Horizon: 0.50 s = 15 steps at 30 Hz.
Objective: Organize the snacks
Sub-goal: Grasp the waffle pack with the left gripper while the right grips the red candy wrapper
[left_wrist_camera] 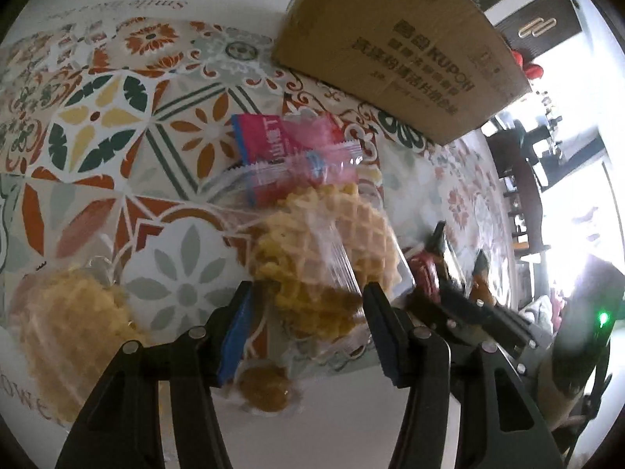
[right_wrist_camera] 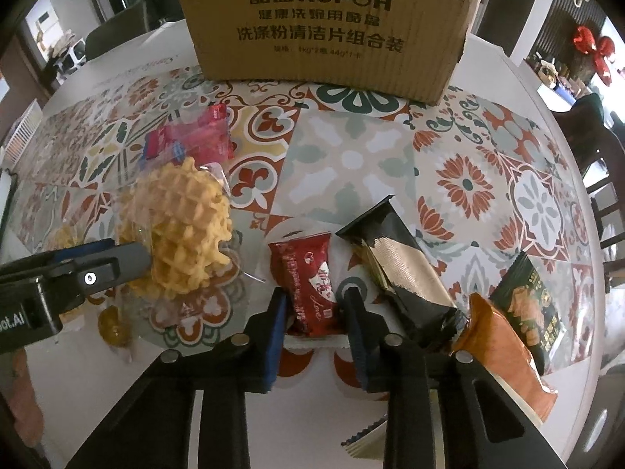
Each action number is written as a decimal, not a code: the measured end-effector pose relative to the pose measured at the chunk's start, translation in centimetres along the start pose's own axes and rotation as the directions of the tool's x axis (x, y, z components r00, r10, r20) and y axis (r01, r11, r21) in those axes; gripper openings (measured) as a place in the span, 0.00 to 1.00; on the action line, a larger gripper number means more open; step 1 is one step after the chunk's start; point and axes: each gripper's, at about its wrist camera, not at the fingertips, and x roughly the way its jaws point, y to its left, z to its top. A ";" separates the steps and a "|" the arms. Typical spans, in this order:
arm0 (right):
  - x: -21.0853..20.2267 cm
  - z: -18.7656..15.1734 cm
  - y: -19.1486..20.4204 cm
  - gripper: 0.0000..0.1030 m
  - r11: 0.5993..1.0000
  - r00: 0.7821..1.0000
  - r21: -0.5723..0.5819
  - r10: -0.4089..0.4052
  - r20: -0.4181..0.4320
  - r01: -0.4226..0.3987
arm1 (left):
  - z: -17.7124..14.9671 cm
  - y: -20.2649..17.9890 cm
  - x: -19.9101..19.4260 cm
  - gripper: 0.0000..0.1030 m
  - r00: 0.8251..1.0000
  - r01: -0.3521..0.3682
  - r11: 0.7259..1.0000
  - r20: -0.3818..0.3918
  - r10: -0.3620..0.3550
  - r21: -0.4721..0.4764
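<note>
Left tool (left_wrist_camera: 304, 297): jaws apart, astride the near end of the waffle packet (left_wrist_camera: 324, 250); whether the pads press the clear wrapper cannot be told.
Waffle packet: lies on the counter (right_wrist_camera: 351, 164), its far end lapping onto the pink packet (left_wrist_camera: 273, 140).
Right tool (right_wrist_camera: 312, 305): one finger on each side of the red packet (right_wrist_camera: 308, 281), pads right at its edges; a firm grip cannot be told.
Red packet: flat on the counter, directly between the right tool's fingers and reaching out past their tips.
Black-and-gold packet (right_wrist_camera: 394, 262): just right of the red packet, slanted.
Orange packet (right_wrist_camera: 500, 344): beside the right tool's right finger, with a dark green packet (right_wrist_camera: 527, 301) against it.
Cardboard box (right_wrist_camera: 328, 23): at the far side of the counter, well apart from both tools.
Second waffle packet (left_wrist_camera: 74, 332): left of the left tool.
Round brown sweet (left_wrist_camera: 265, 389): under the left tool, near its left finger.
</note>
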 end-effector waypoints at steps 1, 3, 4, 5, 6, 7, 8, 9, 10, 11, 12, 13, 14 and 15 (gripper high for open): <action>0.0 0.0 -0.1 0.28 1.000 1.000 0.004 0.004 -0.001 -0.004 | 0.2 -0.2 0.2 0.54 1.000 -0.003 1.000 0.000 0.003 -0.003; 0.0 0.1 -0.1 0.27 1.000 1.000 0.005 0.009 -0.001 -0.009 | 0.3 -0.3 0.1 0.44 1.000 0.007 1.000 0.019 -0.007 -0.006; 0.0 0.1 -0.1 0.27 1.000 1.000 0.001 0.007 0.000 -0.007 | 0.2 -0.3 0.0 0.42 1.000 0.010 1.000 0.028 -0.009 -0.009; 0.0 0.1 0.0 0.27 1.000 1.000 -0.001 0.005 0.000 -0.005 | 0.2 -0.3 -0.1 0.37 0.999 0.011 1.000 0.036 -0.010 -0.009; 0.0 0.1 0.0 0.27 1.000 1.000 -0.002 0.000 -0.001 0.000 | 0.2 -0.3 -0.4 0.30 0.999 0.010 1.000 0.047 -0.009 -0.006; -0.1 0.1 -0.1 0.27 1.000 1.000 0.001 -0.001 -0.001 0.001 | 0.1 -0.3 -0.7 0.26 0.998 0.006 1.000 0.060 -0.006 0.002; -0.1 0.1 -0.1 0.27 1.000 1.000 0.004 -0.003 -0.002 0.003 | 0.0 -0.6 -1.2 0.20 0.997 -0.005 1.000 0.074 0.003 0.021; -0.1 0.1 -0.2 0.27 1.000 1.000 0.010 -0.005 -0.003 0.005 | 0.0 -0.8 -1.4 0.17 0.996 -0.012 0.999 0.083 0.009 0.036; -0.2 0.0 -0.3 0.27 1.000 1.000 0.013 -0.003 -0.003 0.003 | -0.2 -0.9 -1.6 0.15 0.996 -0.015 0.999 0.091 0.010 0.047; -0.2 0.0 -0.3 0.27 1.000 1.000 0.015 -0.003 -0.003 0.003 | -0.2 -1.1 -1.7 0.14 0.996 -0.016 0.998 0.093 0.010 0.056; -0.2 -0.1 -0.4 0.27 1.000 1.000 0.019 -0.005 -0.004 0.005 | -0.3 -1.1 -1.8 0.12 0.996 -0.016 0.998 0.094 0.010 0.058; -0.2 -0.2 -0.4 0.27 1.000 1.000 0.020 -0.007 -0.004 0.007 | -0.5 -1.2 -1.8 0.11 0.996 -0.016 0.998 0.094 0.010 0.058; -0.3 -0.3 -0.5 0.27 1.000 1.000 0.023 -0.008 -0.005 0.008 | -0.6 -1.2 -2.0 0.10 0.995 -0.011 0.998 0.096 0.005 0.059; -0.3 -0.4 -0.5 0.27 1.000 1.000 0.026 -0.009 -0.006 0.009 | -0.8 -1.3 -2.2 0.08 0.995 -0.006 0.998 0.100 0.000 0.065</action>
